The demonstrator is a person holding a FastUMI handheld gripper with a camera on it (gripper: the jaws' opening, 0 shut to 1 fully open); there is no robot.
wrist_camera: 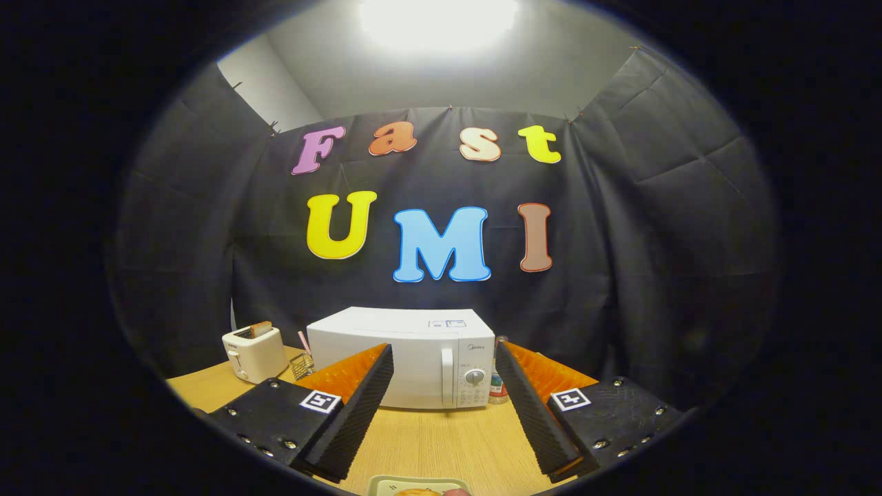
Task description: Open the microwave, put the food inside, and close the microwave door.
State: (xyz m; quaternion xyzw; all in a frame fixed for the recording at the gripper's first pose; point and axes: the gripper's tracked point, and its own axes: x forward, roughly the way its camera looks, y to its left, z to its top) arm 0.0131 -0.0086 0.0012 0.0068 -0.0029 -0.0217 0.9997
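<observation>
Now, your microwave sits straight ahead on the wooden table, backed up near the booth's black cloth wall, and its door is closed, the upright handle and round dial facing you on its right side. Down between your fingers, close to you, there's the food on a pale plate, just peeking in, too cut off to say what it is. Your gripper is spread wide, holding nothing, with the microwave framed beyond the two fingers. Off to the microwave's left stands a small cream toaster with a slice poking out of its slot, and between them a little wire basket. Tucked against the microwave's right side is a bottle, half hidden by your right finger.
</observation>
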